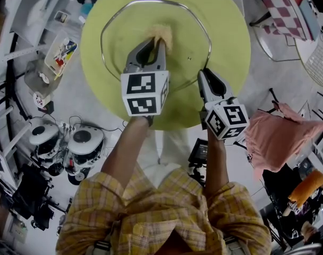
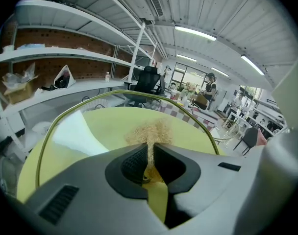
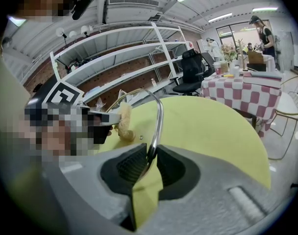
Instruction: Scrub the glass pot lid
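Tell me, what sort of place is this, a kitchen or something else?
Most likely a workshop or lab rather than a home kitchen: open white shelves run along a brick wall, an office chair stands nearby, and machines with cables sit on the floor.

On the smooth matt yellow-green table, the glossy clear glass pot lid has a polished metal rim, the scrubber looks rough and fibrous, the left gripper matt grey plastic
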Motion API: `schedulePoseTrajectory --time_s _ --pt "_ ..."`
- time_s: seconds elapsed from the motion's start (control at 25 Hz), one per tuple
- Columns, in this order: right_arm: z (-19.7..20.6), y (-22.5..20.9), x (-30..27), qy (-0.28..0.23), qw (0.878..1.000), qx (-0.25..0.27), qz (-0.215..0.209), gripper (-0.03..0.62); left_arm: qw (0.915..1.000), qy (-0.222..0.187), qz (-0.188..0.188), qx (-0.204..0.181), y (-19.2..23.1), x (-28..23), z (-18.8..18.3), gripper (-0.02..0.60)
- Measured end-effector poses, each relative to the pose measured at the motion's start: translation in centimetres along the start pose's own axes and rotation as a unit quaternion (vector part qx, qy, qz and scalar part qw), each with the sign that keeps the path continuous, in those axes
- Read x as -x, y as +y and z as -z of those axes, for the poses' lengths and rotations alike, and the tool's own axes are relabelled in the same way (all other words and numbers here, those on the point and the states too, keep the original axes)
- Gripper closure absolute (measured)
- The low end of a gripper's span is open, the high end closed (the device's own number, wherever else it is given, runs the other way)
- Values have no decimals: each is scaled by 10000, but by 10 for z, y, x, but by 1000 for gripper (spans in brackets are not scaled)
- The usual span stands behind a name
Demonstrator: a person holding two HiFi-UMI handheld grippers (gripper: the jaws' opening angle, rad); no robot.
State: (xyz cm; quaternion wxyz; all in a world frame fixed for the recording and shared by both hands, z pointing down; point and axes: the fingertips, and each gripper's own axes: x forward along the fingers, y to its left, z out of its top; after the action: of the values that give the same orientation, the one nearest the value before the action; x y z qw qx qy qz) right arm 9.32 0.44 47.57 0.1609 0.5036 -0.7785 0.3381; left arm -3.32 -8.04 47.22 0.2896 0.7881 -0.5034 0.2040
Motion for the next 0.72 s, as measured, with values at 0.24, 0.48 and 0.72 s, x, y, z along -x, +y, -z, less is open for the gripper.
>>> schedulePoseTrajectory --time_s 0.24,0.48,0.72 --pt "1 -2 0 30 10000 -3 19 530 9999 4 -142 -20 13 5 4 541" --pt "0 -2 -1 41 10000 6 59 530 9995 -21 -308 -24 29 11 2 541" --pt "-1 -3 -1 30 10000 -2 66 530 9986 -56 -533 44 54 21 -1 541"
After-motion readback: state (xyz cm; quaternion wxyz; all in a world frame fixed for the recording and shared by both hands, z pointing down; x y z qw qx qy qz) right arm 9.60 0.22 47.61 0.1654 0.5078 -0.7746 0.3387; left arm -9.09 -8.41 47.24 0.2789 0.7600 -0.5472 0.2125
